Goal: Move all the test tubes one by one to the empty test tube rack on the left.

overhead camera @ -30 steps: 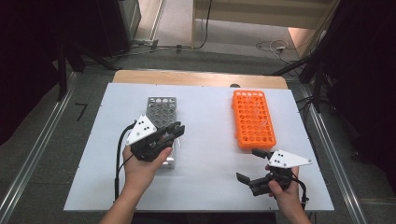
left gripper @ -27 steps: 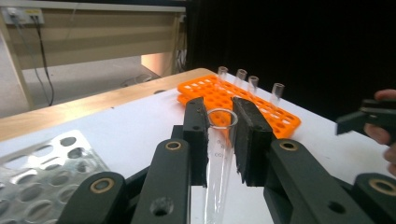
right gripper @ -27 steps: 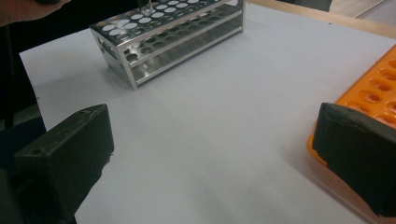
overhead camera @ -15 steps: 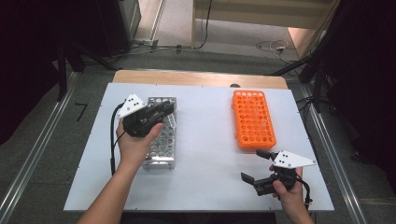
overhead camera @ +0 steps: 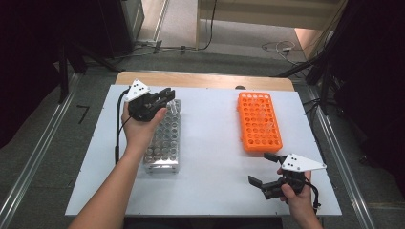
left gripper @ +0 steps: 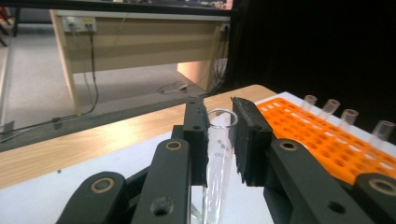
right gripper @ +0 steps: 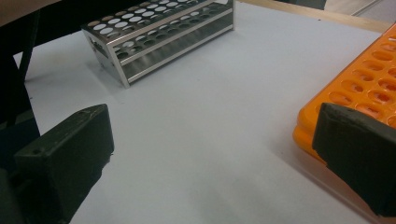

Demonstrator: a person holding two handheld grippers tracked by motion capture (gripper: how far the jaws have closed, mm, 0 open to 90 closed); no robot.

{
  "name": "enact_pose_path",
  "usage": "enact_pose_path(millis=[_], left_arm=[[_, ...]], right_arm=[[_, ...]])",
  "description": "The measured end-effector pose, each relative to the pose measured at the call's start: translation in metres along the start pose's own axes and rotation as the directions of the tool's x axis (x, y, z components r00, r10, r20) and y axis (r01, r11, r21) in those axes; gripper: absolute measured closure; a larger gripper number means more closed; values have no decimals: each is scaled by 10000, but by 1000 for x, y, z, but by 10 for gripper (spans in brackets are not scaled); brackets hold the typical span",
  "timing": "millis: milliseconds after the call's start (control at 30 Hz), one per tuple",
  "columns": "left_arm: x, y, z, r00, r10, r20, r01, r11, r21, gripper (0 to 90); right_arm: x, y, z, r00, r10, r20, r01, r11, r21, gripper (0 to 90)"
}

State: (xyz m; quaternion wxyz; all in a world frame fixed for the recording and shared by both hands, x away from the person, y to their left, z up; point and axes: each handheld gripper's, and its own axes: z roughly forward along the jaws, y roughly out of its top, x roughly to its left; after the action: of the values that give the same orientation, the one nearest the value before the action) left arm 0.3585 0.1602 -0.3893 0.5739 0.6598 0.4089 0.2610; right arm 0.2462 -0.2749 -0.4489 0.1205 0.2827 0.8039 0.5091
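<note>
left gripper view: left tool [left gripper: 219, 140] clenched on a clear test tube [left gripper: 218, 163], upright between its pads. high view: that tool sits over the metal rack's [overhead camera: 162, 143] far end; right tool [overhead camera: 271, 168] released, orange rack [overhead camera: 259, 121] just ahead.

Light fell evenly from overhead onto the white table [overhead camera: 215, 186]; surroundings stayed dark. Soft, short shadows lay under my jaws. High view was grainy. In my left gripper view the near linkage blurred; the glass tube [left gripper: 219, 154] showed faint glare.
</note>
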Motion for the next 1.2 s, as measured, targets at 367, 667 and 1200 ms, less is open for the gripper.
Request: enact_pose_path(millis=[367, 667, 1200], left_arm=[[15, 0, 27, 9986, -68, -528, 67, 10000, -29, 755], [26, -3, 46, 9953, -144, -961, 159, 9998, 155, 755], [29, -16, 64, 9914, -221, -1288, 359, 9938, 1057, 754]], right_arm=[[-1, 0, -1, 10000, 24, -4, -24, 10000, -28, 0], [-2, -1, -1, 10000, 55, 8, -55, 10000, -38, 0], [-3, -1, -3, 10000, 18, 13, -18, 10000, -87, 0]])
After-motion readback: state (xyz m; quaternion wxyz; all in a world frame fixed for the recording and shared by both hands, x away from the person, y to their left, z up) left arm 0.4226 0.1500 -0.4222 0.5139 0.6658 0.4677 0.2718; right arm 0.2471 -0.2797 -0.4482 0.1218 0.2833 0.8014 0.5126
